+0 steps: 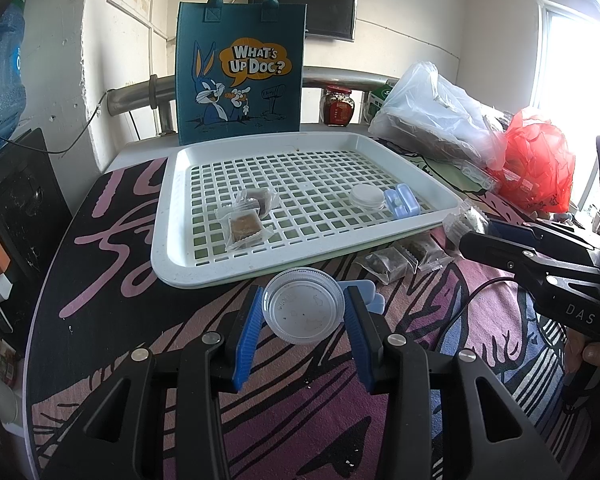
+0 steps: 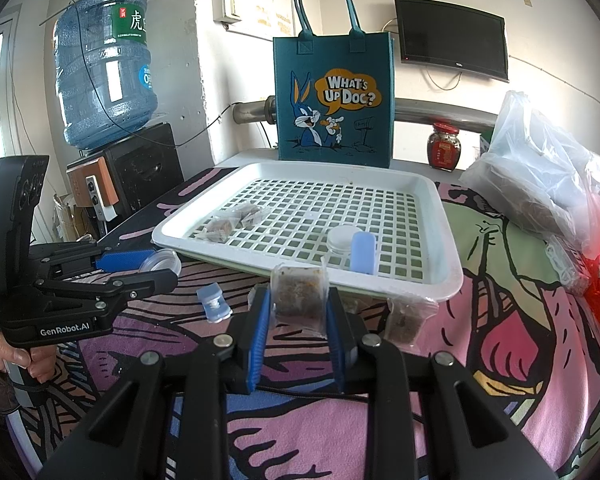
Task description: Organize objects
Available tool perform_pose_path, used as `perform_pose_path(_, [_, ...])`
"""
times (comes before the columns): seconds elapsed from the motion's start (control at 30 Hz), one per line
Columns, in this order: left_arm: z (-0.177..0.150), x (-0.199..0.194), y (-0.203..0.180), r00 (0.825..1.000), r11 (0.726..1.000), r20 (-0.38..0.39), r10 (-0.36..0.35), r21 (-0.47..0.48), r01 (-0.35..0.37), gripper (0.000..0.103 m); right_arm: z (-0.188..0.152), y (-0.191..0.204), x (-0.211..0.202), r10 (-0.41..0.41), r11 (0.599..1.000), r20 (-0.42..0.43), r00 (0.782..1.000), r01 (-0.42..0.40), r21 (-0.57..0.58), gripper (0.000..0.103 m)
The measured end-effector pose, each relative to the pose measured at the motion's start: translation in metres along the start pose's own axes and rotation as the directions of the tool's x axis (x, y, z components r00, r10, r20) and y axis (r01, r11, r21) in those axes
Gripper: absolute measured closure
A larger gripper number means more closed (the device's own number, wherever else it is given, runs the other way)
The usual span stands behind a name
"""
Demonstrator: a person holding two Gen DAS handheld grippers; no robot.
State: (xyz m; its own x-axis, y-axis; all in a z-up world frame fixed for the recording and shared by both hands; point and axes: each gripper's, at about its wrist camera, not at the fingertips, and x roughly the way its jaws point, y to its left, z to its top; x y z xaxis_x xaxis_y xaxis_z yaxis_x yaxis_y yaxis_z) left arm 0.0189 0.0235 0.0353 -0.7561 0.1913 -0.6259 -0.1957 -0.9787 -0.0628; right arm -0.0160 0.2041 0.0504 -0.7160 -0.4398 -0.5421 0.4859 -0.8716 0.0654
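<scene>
My left gripper point(image 1: 304, 312) is shut on a clear round plastic container point(image 1: 304, 306) and holds it above the table in front of the white perforated tray point(image 1: 168, 216). It also shows in the right wrist view point(image 2: 160, 262). My right gripper point(image 2: 298, 306) is shut on a wrapped brown snack packet point(image 2: 299, 296), held upright just before the tray's point(image 2: 452, 276) near edge. On the tray lie two wrapped snacks point(image 1: 248, 216), a round container point(image 1: 367, 197) and a blue clip case point(image 1: 402, 200).
A blue clip case point(image 2: 214, 304) and more snack packets point(image 2: 408, 316) lie on the patterned cloth. A blue tote bag point(image 1: 240, 72), a red-lidded jar point(image 2: 444, 146) and plastic bags point(image 1: 440, 116) stand behind and to the right. A water jug point(image 2: 104, 68) stands at left.
</scene>
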Motion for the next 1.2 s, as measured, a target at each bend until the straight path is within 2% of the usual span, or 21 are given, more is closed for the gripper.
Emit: perform_pose_path(1.2, [-0.0001, 0.0002, -0.0003, 1.000, 1.000, -0.001, 0.000, 0.000, 0.000, 0.063, 0.0004, 0.0034, -0.0011, 0.002, 1.000, 0.002, 1.000, -0.002, 0.001, 0.077])
